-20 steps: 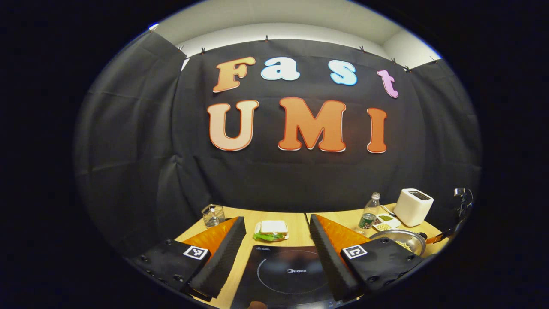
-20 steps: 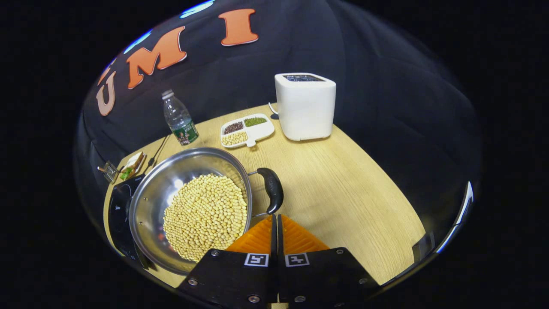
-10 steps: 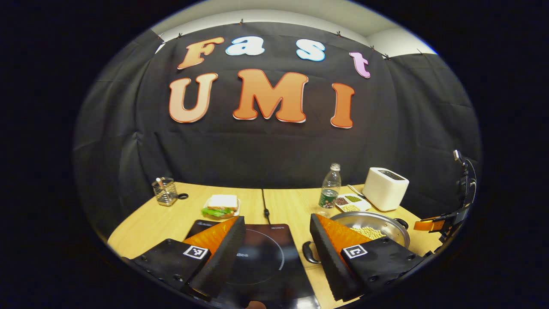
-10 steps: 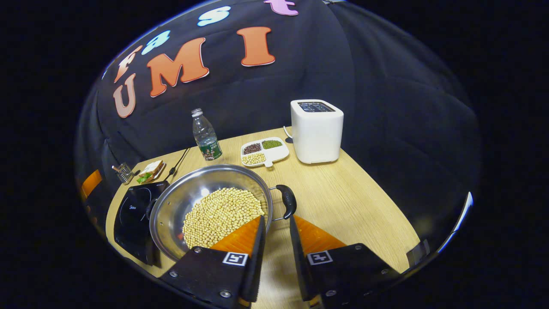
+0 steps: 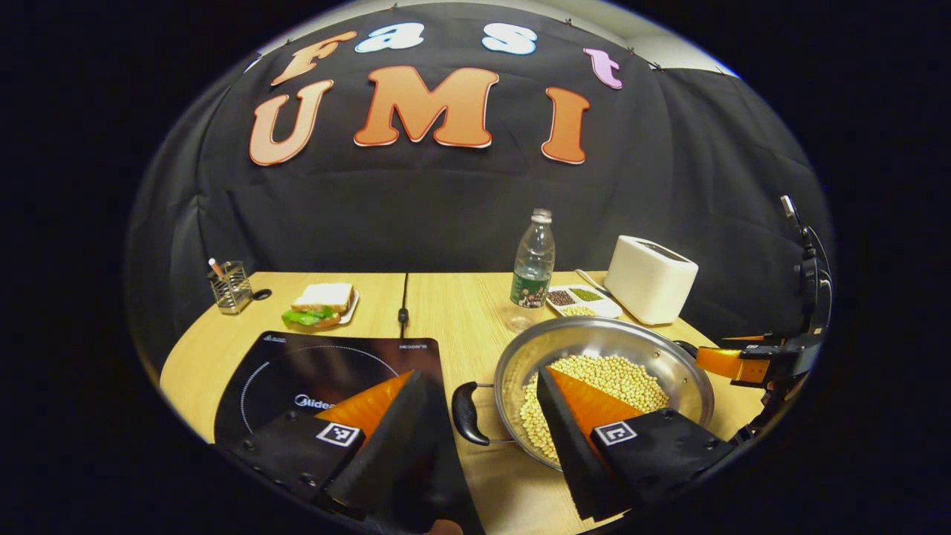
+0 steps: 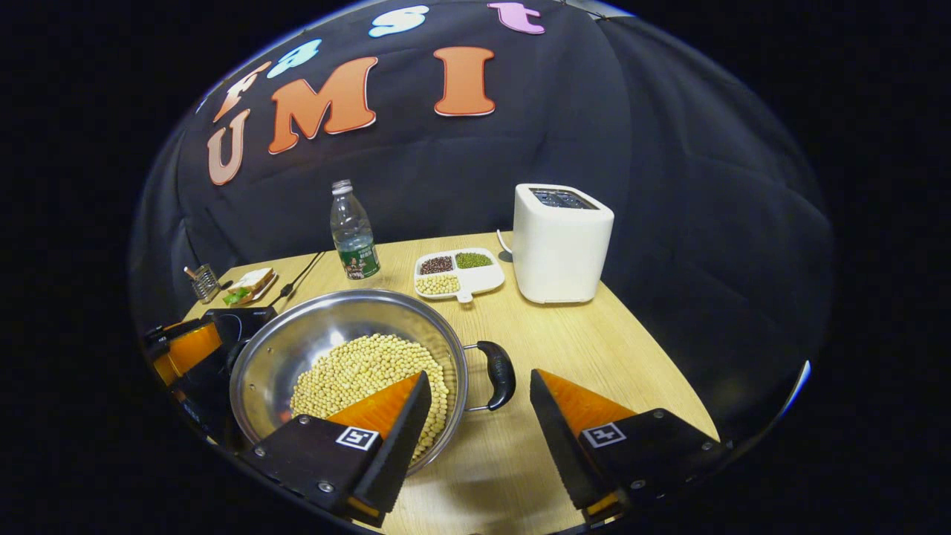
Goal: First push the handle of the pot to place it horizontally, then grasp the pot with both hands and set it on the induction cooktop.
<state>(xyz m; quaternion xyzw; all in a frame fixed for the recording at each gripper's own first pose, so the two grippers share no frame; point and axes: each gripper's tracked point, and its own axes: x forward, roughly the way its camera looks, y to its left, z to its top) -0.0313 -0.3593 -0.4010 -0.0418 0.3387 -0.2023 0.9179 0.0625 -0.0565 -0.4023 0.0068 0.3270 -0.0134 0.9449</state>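
Note:
A steel pot (image 5: 594,338) full of pale beans (image 5: 620,375) stands on the wooden table, just right of the black induction cooktop (image 5: 297,371). Its two black side handles point left and right. My left gripper (image 5: 479,375) is open, and the pot's left handle (image 5: 465,413) lies between its fingers, with one finger over the beans. My right gripper (image 6: 479,374) is open too, and the right handle (image 6: 500,374) sits in the gap between its fingers. In the right gripper view, the pot (image 6: 297,342) hides most of the cooktop (image 6: 239,321). Each gripper also shows beyond the pot in the other's view.
Behind the pot stand a water bottle (image 5: 533,261), a divided dish of grains (image 5: 581,299) and a white toaster (image 5: 651,279). A sandwich on a plate (image 5: 321,305) and a wire holder (image 5: 229,284) sit at the back left. A black cable (image 5: 404,297) runs to the cooktop.
My right gripper went from shut to open and now straddles the right handle. My left gripper swung right and down from over the cooktop to the pot's left handle.

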